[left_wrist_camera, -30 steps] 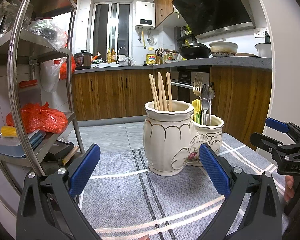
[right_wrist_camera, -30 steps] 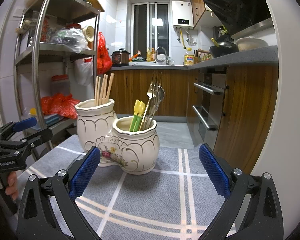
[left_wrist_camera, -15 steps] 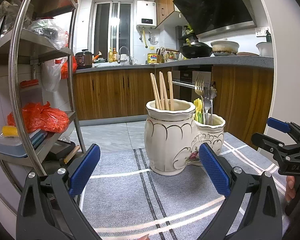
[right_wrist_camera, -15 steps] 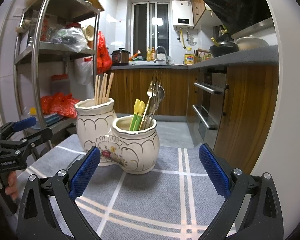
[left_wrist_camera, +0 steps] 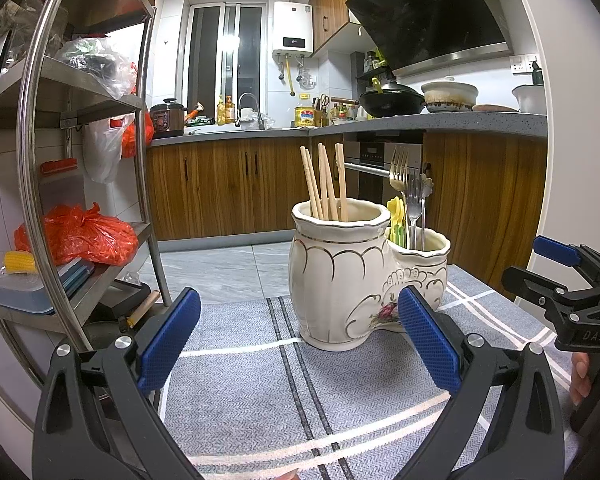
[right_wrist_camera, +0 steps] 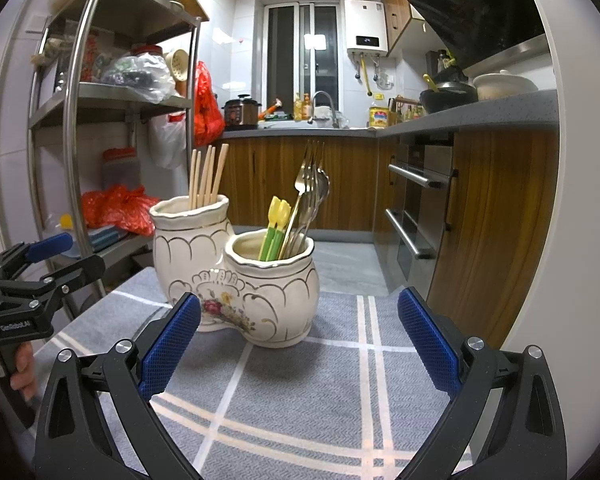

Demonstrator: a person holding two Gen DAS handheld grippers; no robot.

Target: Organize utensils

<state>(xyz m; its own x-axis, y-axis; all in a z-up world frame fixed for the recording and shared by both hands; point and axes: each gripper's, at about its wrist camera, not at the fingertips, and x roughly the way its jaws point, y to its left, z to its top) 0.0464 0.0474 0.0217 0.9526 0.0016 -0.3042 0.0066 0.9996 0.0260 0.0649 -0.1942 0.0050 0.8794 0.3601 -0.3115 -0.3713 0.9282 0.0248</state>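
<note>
A cream ceramic double holder [left_wrist_camera: 340,280] stands on the grey checked cloth [left_wrist_camera: 260,380]; it also shows in the right wrist view [right_wrist_camera: 236,280]. Its taller cup holds wooden chopsticks [left_wrist_camera: 324,180] [right_wrist_camera: 206,176]. Its lower cup holds metal forks and spoons [left_wrist_camera: 410,196] [right_wrist_camera: 310,196] and yellow-green utensils [right_wrist_camera: 276,224]. My left gripper [left_wrist_camera: 298,340] is open and empty, in front of the holder. My right gripper [right_wrist_camera: 298,340] is open and empty, in front of the lower cup. Each gripper shows at the edge of the other's view.
A steel shelf rack [left_wrist_camera: 52,160] with red bags [left_wrist_camera: 80,236] stands left of the table. Wooden cabinets and an oven [right_wrist_camera: 420,208] run along the right and back. The countertop [left_wrist_camera: 460,120] carries a wok and pots.
The left wrist view has drifted slightly, so the holder sits a little further right and lower. The right view is nearly unchanged. Both grippers stay open.
</note>
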